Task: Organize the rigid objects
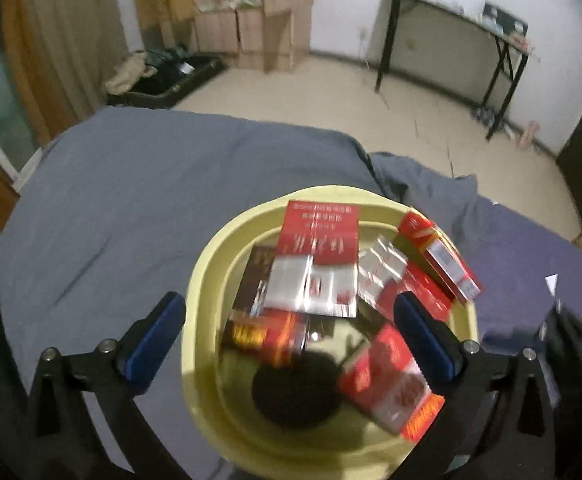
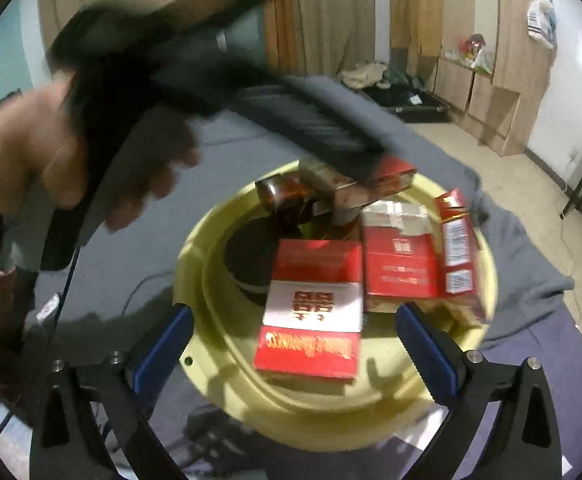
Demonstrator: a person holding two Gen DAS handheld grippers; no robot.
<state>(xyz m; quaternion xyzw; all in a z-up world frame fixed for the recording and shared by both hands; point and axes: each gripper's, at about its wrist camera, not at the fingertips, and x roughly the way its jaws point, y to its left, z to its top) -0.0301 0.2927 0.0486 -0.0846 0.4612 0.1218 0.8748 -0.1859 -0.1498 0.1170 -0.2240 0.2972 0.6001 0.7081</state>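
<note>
A pale yellow round basin [image 1: 207, 276] sits on a grey-blue sheet [image 1: 131, 208] covering a bed, and it holds a loose pile of red, white and dark brown cigarette packs. The left wrist view shows the left gripper [image 1: 291, 316] hovering over the basin with its blue-padded fingers [image 1: 159, 336] spread wide and nothing between them; one pad is outside the basin's left rim, the other above the packs on the right. Seven packs can be counted here, though motion blur makes the count uncertain: a large red and silver pack [image 1: 317, 260] lies on top at centre, and another red pack [image 1: 441, 258] leans over the right rim. Only this view shows a black-legged table [image 1: 451, 40] against the far wall. The right wrist view shows the right gripper [image 2: 295, 328], also spread wide and empty, straddling a red and white pack [image 2: 311, 308] without touching it. About six packs are countable here. Only this view shows the person's left hand [image 2: 71, 160], blurred, at upper left. Open sheet lies left of the basin in both views; the bed's far edge drops to bare floor [image 1: 411, 92].
</note>
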